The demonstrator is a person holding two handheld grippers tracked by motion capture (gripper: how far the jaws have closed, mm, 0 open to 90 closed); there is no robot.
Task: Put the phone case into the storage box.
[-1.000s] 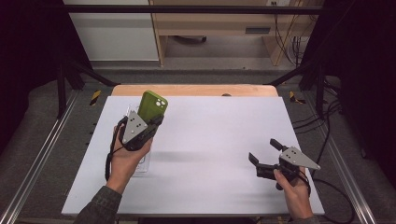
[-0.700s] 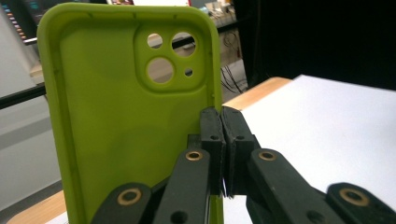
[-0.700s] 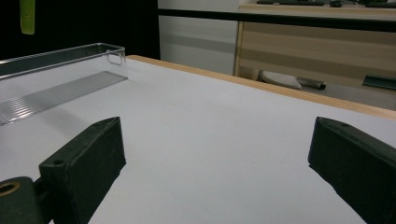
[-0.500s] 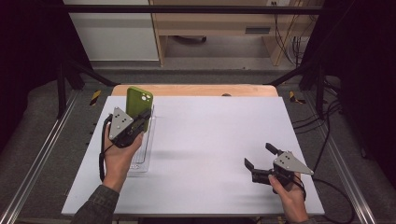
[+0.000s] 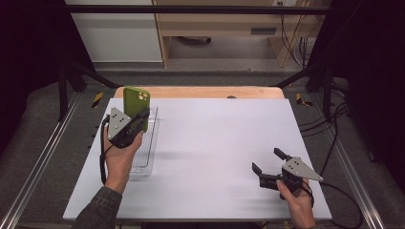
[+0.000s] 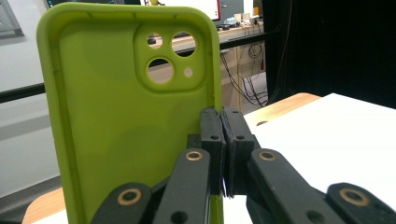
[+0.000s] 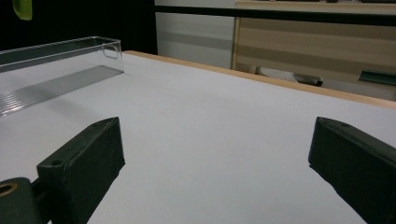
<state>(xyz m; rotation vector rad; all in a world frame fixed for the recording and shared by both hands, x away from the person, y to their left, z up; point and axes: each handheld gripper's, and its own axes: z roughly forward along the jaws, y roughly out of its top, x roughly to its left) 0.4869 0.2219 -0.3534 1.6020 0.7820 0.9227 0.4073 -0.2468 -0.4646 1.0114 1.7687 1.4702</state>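
Note:
A lime-green phone case (image 5: pixel 136 100) stands upright above the far end of a clear plastic tray (image 5: pixel 152 143), at the table's left. My left gripper (image 5: pixel 142 119) is shut on its right edge. In the left gripper view the case (image 6: pixel 116 116) shows its hollow inside and camera cut-outs, with the jaws pinched together on its rim (image 6: pixel 223 126). My right gripper (image 5: pixel 267 161) rests low near the table's front right, open, with nothing between its jaws (image 7: pixel 215 154). In the right gripper view the tray (image 7: pixel 60 46) and a corner of the case (image 7: pixel 22 8) lie far off at the left.
The white table top (image 5: pixel 215 143) has a wooden strip (image 5: pixel 200 92) along its far edge. Metal rails run along both sides of the table. Cables hang at the right beyond the table.
My left gripper has carried the green case to the left and a little farther back, over the tray's far end, and turned it more upright. The right gripper has sunk slightly toward the front edge.

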